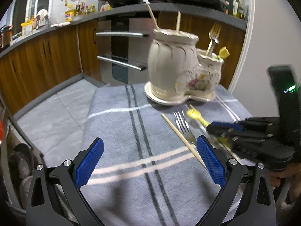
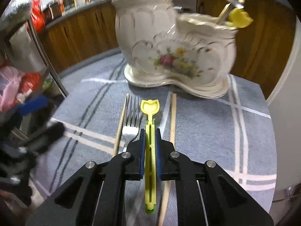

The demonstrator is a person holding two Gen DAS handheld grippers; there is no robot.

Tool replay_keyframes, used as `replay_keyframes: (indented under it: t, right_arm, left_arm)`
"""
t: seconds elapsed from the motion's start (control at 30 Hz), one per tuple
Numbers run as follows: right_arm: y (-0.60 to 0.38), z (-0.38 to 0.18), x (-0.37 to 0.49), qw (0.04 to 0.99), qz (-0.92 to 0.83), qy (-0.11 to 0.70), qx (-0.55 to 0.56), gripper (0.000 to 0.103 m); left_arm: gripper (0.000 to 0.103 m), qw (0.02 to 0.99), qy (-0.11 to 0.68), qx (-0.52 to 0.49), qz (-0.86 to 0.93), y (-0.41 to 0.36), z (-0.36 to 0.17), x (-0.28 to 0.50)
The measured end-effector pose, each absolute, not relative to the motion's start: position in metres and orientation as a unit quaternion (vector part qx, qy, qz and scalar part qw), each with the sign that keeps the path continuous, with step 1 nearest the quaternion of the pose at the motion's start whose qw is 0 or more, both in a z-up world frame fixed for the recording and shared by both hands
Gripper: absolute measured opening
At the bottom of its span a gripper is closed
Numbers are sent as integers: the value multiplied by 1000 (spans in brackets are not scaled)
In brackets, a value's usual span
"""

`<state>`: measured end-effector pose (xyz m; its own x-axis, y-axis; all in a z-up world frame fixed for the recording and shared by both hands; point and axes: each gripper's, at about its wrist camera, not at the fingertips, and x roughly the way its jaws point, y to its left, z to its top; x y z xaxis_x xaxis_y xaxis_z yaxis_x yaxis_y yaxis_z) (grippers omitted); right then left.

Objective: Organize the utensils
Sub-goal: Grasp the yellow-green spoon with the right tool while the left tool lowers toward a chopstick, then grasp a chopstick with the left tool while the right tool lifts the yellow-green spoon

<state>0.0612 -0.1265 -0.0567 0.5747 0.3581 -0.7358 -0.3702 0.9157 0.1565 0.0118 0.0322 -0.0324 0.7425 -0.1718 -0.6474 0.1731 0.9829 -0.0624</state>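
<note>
A cream floral double-pot utensil holder stands at the far side of the grey striped cloth. Its tall pot holds two chopsticks; its small pot holds a fork and a yellow spoon. My right gripper is shut on a yellow plastic spoon, just above the cloth. A metal fork and two chopsticks lie beside it. My left gripper is open and empty, near the cloth's front.
Wooden cabinets and an oven with steel handles stand behind the table. A counter above carries pans and bottles. A white wall edge is at the right. A rack with bags stands left.
</note>
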Motion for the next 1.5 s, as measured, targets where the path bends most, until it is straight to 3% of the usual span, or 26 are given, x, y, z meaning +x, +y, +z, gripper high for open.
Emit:
replay_keyframes:
  t: [0.23,0.37,0.67,0.73,0.77,0.8,1.17,1.27,1.37,1.5]
  right_arm:
    - [-169,-36,43,901,211,378,35,10]
    - [-189,-27,34,907,212,362,43,10]
    - [-197,-31,31,908,214,354,61,9]
    - [-199,-32,29,908,215,353,63,9]
    - [-200,-32,29,908,216,353,64,9]
    - [-201,-33,28,908,216,352,65,9]
    - [-204,-32,28,909,216,351,71,9]
    - [-199,-32,27,908,218,352,67,9]
    - [-196,-30,25,909,221,349,62,9]
    - [-195,-26,24,912,223,339,62,9]
  left_arm:
    - [94,905,414,-4,-96,0,-52,25]
    - [65,893,442,13,-84,-17,-62,32]
    - [46,887,454,54,-62,-38,-64,43]
    - [29,886,454,60,-67,-40,-63,46]
    - [14,885,454,70,-70,-41,-62,47]
    - [11,884,455,80,-73,-41,-62,48]
    - [7,864,480,106,-106,-19,-56,38]
    - [14,865,481,109,-94,-23,-58,41]
    - [14,868,476,106,-93,-22,-62,48]
    - [7,873,465,104,-104,-17,-62,44]
